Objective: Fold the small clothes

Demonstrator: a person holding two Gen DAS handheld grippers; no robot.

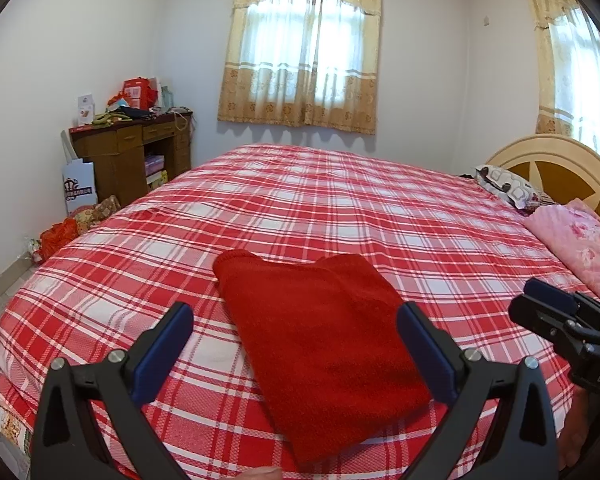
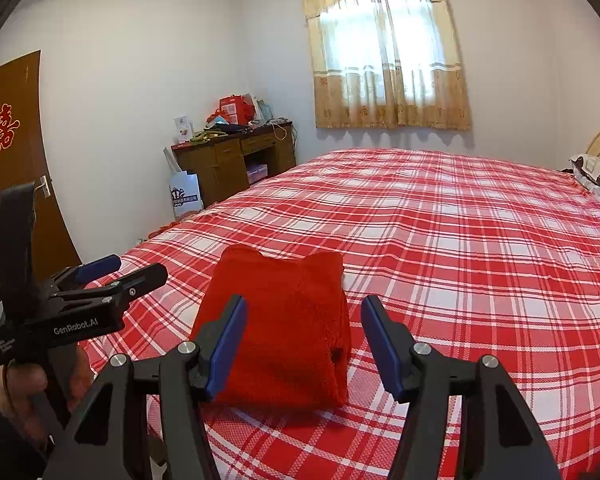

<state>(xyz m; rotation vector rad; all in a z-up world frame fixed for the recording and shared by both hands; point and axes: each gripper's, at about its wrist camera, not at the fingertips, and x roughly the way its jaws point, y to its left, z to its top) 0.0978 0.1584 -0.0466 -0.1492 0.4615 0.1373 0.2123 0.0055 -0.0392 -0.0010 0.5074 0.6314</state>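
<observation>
red garment point(image 1: 320, 344) lies folded into a compact rectangle near the front edge of the bed point(image 1: 340, 208), on the plaid sheet, long side running away from that edge. left gripper point(image 1: 296, 320) stands wide, nothing between the pads, held above the near end of the cloth. right gripper point(image 2: 304, 332) is about half spread, also empty, above the cloth, no contact visible. looks like the folding is mostly done, so the step is likely a final halving or tidy-up. to do it well: pinch both near corners through all layers, lift together, carry level to the far end, line up the edges, release.
</observation>
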